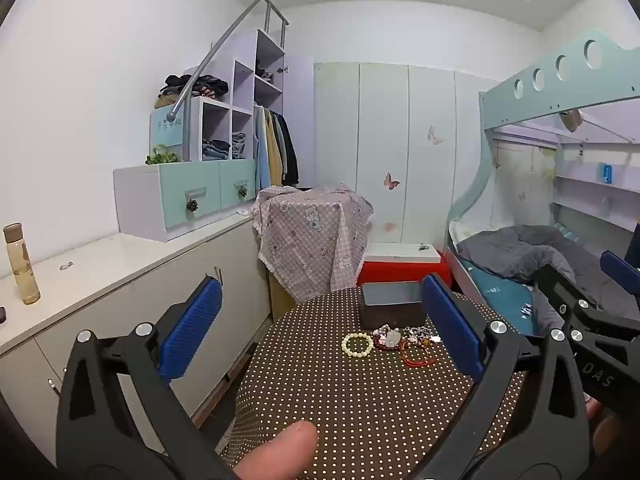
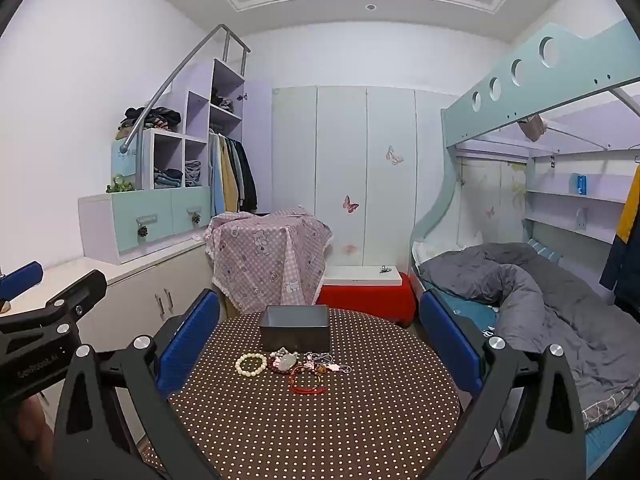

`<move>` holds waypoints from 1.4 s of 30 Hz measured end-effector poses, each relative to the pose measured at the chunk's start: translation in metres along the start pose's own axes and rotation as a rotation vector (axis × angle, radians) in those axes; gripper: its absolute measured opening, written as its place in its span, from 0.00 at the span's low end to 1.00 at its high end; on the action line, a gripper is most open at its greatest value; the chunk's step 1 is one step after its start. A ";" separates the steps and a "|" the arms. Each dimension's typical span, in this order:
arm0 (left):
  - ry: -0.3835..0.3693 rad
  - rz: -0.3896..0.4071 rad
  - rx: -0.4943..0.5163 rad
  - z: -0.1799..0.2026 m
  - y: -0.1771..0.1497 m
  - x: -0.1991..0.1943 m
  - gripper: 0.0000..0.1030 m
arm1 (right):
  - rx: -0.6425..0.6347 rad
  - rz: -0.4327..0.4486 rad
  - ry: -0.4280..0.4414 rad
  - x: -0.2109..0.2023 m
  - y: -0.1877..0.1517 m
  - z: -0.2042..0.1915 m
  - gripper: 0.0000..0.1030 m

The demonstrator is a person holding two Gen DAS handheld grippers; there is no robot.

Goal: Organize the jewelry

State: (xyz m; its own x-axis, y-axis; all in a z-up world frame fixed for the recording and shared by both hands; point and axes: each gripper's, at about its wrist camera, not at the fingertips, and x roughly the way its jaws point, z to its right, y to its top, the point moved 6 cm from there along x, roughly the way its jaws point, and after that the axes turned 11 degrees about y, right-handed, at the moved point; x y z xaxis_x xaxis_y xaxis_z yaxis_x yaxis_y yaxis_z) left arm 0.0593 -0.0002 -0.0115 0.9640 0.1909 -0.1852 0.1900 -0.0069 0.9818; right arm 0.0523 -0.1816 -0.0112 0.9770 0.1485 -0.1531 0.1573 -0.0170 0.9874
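While both grippers hang above the near edge of the round table draped in brown cloth with white dots (image 2: pixel 320 420), the jewelry lies ahead of them and nothing is yet held. The left gripper (image 1: pixel 320 332) has its blue-padded fingers spread wide apart and empty; the right gripper (image 2: pixel 320 344) is likewise spread wide and empty. The cluster sits toward the far side of the table, just in front of the dark rectangular open box (image 2: pixel 295 330), whose long axis runs left to right across both views. At the cluster's left end lies the cream-coloured round bead bracelet (image 2: pixel 251 365), flat and apart from the rest; beside it rests a pale oval stone pendant (image 2: pixel 286 361) on dark red beads; nearest the grippers lies a thin red cord bracelet (image 2: pixel 306 383); to the right spreads a tangle of fine chains and pink charms (image 2: pixel 330 363). In the right wrist view the cluster falls almost midway between the fingers, whereas in the left wrist view it lies right of centre, close to the right-hand pad, so the right gripper appears the better aligned. The box interior is hidden by its front wall, and the tangled pieces are too small to tell apart or count. A thumb (image 1: pixel 280 448) intrudes at the left view's lower edge.
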 end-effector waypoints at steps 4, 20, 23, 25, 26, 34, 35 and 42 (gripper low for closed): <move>-0.002 0.002 0.002 -0.001 0.000 0.000 0.95 | 0.002 0.005 0.003 -0.001 0.000 0.000 0.93; 0.008 -0.009 0.014 0.001 -0.008 0.004 0.95 | 0.002 0.008 -0.004 0.001 0.004 -0.003 0.93; 0.004 -0.017 0.013 0.000 -0.008 0.005 0.95 | 0.001 0.013 -0.003 -0.001 0.006 0.004 0.93; 0.003 -0.022 0.014 0.000 -0.007 0.007 0.95 | 0.000 0.015 -0.003 -0.002 0.006 0.003 0.93; 0.001 -0.022 0.013 0.000 -0.007 0.006 0.95 | -0.002 0.016 -0.004 -0.002 0.006 0.002 0.93; -0.004 -0.022 0.014 0.003 -0.006 0.005 0.95 | -0.005 0.024 -0.006 -0.003 0.011 0.003 0.93; -0.005 -0.022 0.015 0.003 -0.006 0.005 0.95 | -0.005 0.024 -0.005 -0.004 0.011 0.003 0.93; -0.005 -0.019 0.015 0.006 -0.003 0.005 0.95 | -0.012 0.025 -0.007 -0.002 0.015 0.003 0.93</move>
State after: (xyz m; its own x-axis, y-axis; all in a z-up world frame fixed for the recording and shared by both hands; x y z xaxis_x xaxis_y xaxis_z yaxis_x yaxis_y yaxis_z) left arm 0.0645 -0.0050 -0.0154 0.9612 0.1859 -0.2038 0.2107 -0.0181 0.9774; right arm 0.0535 -0.1852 0.0041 0.9816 0.1409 -0.1288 0.1313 -0.0089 0.9913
